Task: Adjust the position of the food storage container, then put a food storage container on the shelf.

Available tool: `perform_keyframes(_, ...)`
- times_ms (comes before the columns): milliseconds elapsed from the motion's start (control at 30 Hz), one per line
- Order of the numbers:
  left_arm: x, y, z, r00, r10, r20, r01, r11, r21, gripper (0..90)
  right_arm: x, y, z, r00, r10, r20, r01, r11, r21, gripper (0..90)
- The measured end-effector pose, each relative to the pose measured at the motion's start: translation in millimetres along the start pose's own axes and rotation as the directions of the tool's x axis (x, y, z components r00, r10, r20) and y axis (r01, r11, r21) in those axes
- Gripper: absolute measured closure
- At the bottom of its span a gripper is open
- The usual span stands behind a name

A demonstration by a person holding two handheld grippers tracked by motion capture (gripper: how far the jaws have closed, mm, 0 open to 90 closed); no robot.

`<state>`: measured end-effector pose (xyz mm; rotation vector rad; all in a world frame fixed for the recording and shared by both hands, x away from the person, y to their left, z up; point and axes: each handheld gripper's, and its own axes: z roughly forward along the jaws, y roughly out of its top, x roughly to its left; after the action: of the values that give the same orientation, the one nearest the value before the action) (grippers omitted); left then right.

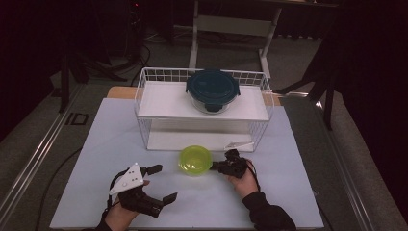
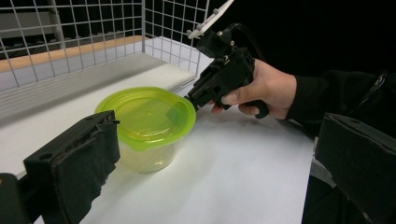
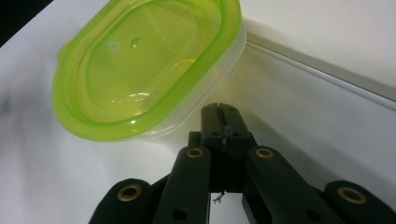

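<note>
High view: left gripper low on the tabletop, near the person's edge, jaws spread wide and nothing between them; grey three-cornered plate on top, hand behind it. To its right, the green-lidded container, just in front of the white wire rack. Container stands upright on the tabletop, lid on. Right of it, the right gripper, tips at the container's right edge, jaws clenched together, held by a hand in a dark sleeve. On the rack's upper shelf, well behind, a round glass container with a dark blue lid.

Left gripper view: own jaws rise wide apart at either side of the frame, released. Container sits beyond the left jaw, clear walls under a translucent green lid. Right gripper comes in from the right, tips against the lid's rim at the far right side; whether they press it or merely touch, cannot tell. Wire rack behind.

Right gripper view: own jaws closed, tips meeting just beside the container's wall, below the lid rim. Nothing pinched between them.
</note>
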<state>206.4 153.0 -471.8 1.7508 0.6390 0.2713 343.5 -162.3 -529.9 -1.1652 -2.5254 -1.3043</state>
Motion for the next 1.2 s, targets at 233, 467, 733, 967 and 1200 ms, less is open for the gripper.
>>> perform_keyframes(233, 0.9, 0.0, -0.2, 1.0, -0.002, 0.0, 0.002, 1.0, -0.001, 0.0, -0.6, -1.2, -4.2, 0.9996, -0.005, 0.026, 0.005, 1.0, 0.009, 88.8)
perform_keyframes(467, 0.7, 2.1, -0.7, 0.9999, 0.001, 0.01, -0.001, 1.0, -0.006, 0.0, -2.5, -6.2, -24.0, 0.9972, -0.018, 0.073, 0.019, 1.0, -0.003, 73.3)
perform_keyframes(733, -0.7, 10.1, -1.2, 0.9995, 0.027, 0.014, -0.027, 0.9996, -0.002, 0.0, 9.9, -10.7, -61.3, 0.9943, -0.059, 0.089, 0.064, 0.996, -0.057, 56.8)
perform_keyframes(967, -0.7, 23.2, -1.7, 0.9973, 0.015, 0.072, -0.014, 0.9999, -0.007, 0.0, 29.4, -5.5, -85.6, 0.9926, -0.086, 0.085, 0.098, 0.985, -0.139, 42.2)
perform_keyframes(1200, 1.1, 40.8, 2.0, 0.9943, 0.007, 0.107, -0.004, 0.9995, -0.032, 0.0, 44.7, 2.2, -94.9, 0.9911, -0.119, 0.06, 0.129, 0.971, -0.204, 22.9)
